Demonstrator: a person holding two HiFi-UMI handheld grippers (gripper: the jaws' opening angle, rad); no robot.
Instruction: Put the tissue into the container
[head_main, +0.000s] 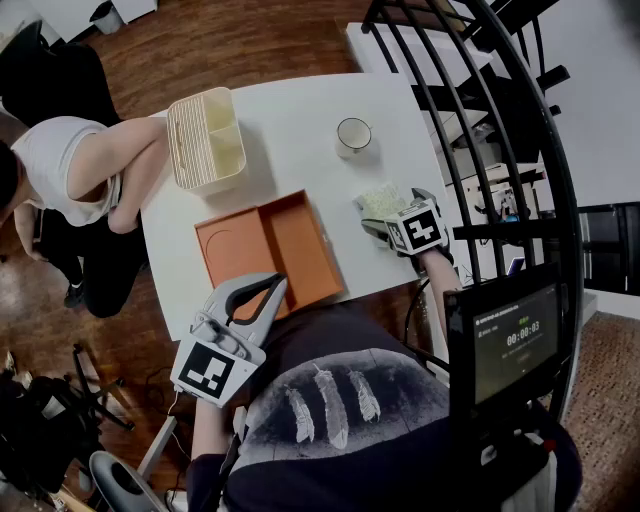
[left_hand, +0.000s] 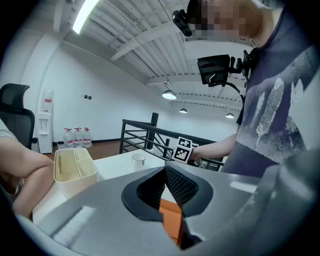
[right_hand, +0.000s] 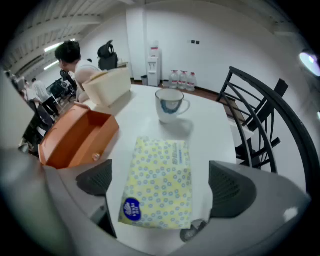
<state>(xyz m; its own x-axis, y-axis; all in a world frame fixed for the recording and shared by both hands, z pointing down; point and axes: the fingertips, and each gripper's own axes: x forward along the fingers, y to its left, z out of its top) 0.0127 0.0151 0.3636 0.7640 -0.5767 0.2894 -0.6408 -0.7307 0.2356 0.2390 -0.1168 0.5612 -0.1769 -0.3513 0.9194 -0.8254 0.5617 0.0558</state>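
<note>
While my right claw (right_hand: 164, 182) stands wide open, the yellow dotted soft pack of tissue (right_hand: 159, 170) lies flat between its pads on the white worktop (right_hand: 215, 125), with neither pad pressing it. Just left of it sits the orange open box (right_hand: 75, 135). Beyond are a white mug (right_hand: 170, 105) and a cream divided plastic bin (right_hand: 107, 82). My left claw (left_hand: 165, 187) is pinched together, empty, over that box's near edge.
</note>
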